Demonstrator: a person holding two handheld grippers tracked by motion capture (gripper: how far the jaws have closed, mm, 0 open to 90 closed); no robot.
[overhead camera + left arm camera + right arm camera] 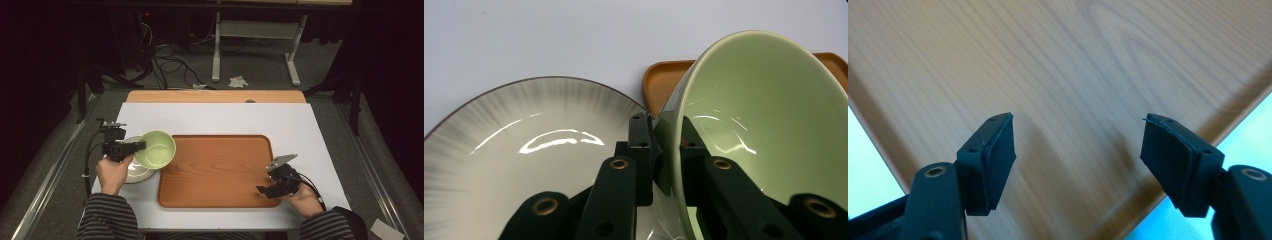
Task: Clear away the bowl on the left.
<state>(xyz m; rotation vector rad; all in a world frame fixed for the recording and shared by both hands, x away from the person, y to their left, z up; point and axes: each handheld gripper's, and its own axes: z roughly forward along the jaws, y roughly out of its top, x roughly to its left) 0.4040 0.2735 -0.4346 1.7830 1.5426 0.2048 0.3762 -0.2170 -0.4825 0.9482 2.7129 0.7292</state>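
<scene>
Nearest the high camera, the person's striped sleeves come in from the bottom edge, each hand carrying a gripper out over the white bench. From there the biggest thing on the bench is the wooden tray, lying bare at the middle with its raised lip all round, which suggests it is the place meant to receive the dishes. Next in size is the pale grey plate, with its dark rim and streaked glaze, resting flat on the bench just left of the tray. Above it and tilted toward the tray is the green bowl, lifted clear of the bench and overlapping the tray's left edge in the high view. The left gripper holds it by the rim: in the left gripper view one finger presses the outer wall and the other sits inside, so the fingers are closed on the bowl's wall, a pinch that suits a thin rim and leaves the bowl hanging at a slant. I judge the bowl is being carried from the plate toward the tray. The right gripper hovers low over the tray's near right corner, its fingers spread wide apart and holding nothing, seemingly waiting its turn.
</scene>
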